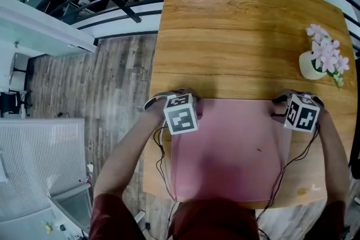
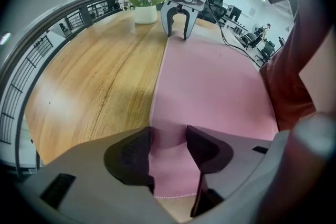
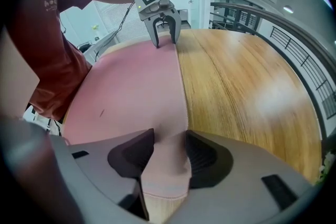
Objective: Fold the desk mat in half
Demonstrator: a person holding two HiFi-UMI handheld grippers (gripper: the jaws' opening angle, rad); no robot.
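A pink desk mat (image 1: 225, 154) lies flat on the wooden table (image 1: 236, 36), its near edge at the person's body. My left gripper (image 1: 179, 96) points steeply down at the mat's far left corner, my right gripper (image 1: 292, 97) at the far right corner. In the left gripper view the mat's (image 2: 210, 81) corner edge lies between the spread pads of the left gripper (image 2: 169, 139). In the right gripper view the mat (image 3: 131, 86) humps up a little between the pads of the right gripper (image 3: 169, 141). Both sets of jaws stand apart and do not clamp the mat.
A white pot of pink flowers (image 1: 315, 64) stands near the table's right edge, beyond the mat. Bare wood stretches past the mat's far edge. Wooden floor and a railing lie left of the table. Cables hang from both grippers along the person's arms.
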